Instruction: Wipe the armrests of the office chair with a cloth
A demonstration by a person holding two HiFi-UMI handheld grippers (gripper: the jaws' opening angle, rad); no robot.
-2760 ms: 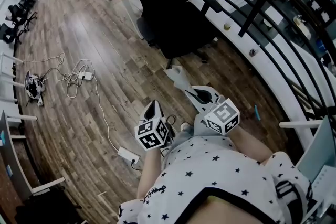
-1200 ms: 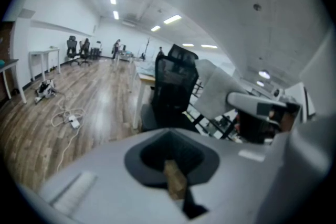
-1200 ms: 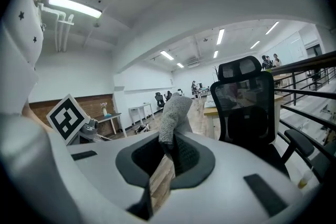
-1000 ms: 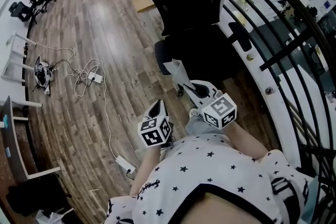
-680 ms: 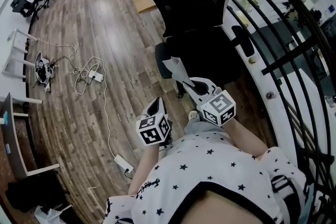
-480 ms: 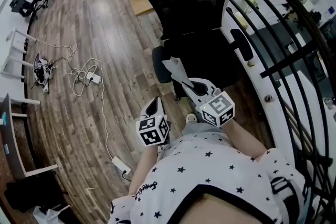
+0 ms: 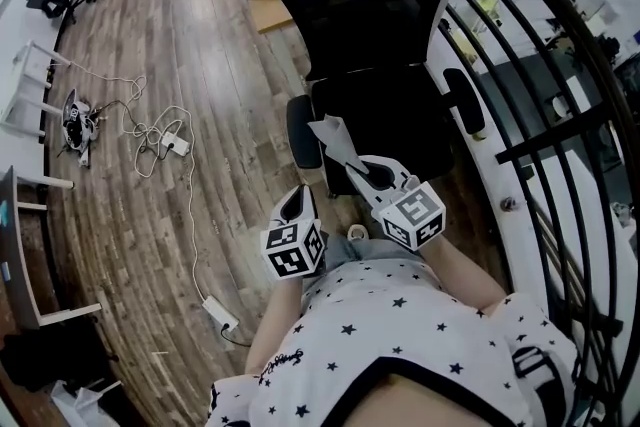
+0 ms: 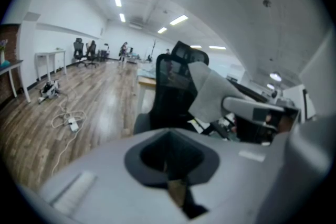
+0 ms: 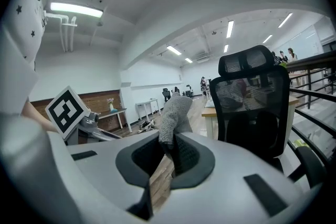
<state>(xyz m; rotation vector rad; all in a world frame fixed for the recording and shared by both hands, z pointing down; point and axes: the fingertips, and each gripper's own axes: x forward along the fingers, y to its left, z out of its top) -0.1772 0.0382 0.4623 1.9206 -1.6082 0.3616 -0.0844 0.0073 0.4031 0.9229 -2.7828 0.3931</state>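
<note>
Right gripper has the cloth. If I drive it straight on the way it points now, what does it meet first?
Probably the office chair: in the head view the right gripper aims its cloth at the armrest on the picture's left. Height is unclear, so it might pass above.

My cloth (image 7: 333, 137) is pale grey. The office chair (image 7: 365, 35) is black all over, its armrests (image 7: 466, 102) too. My left gripper (image 7: 294, 202) and right gripper (image 7: 352, 165) are light grey, with black-and-white square markers. My shirt (image 7: 400, 335) is white with black stars. The floor (image 7: 180, 45) is brown wood-grain planks.
</note>
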